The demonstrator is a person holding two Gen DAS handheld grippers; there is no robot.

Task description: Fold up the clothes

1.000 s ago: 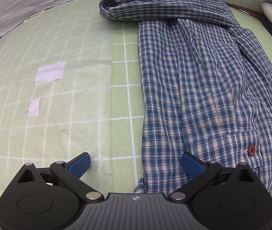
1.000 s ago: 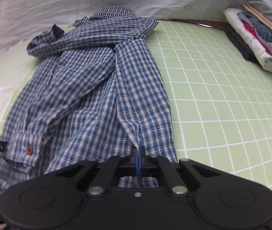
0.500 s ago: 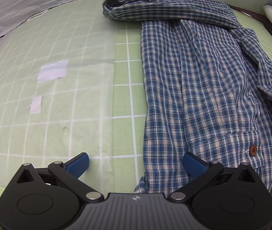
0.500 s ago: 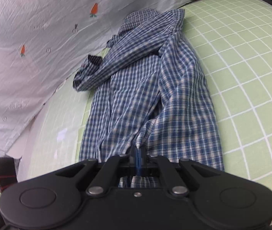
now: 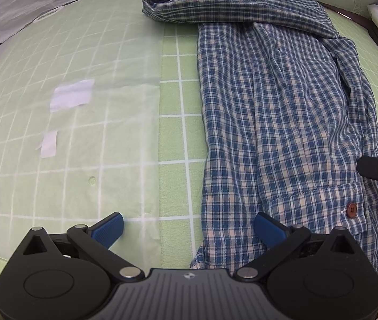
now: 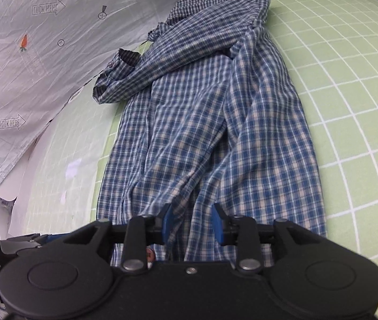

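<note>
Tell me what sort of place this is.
Probably a staged recording set for folding clothes, not a lived-in room: a green grid mat, a printed white backdrop sheet reading "LOOK HERE", and one plaid shirt laid out.

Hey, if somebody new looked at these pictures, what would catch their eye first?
A blue plaid shirt stretched lengthwise along a green grid mat, one sleeve bunched across its far end. The right gripper is opening over the shirt's near hem, cloth loose between its fingers. Behind hangs a pale sheet printed with carrots.
</note>
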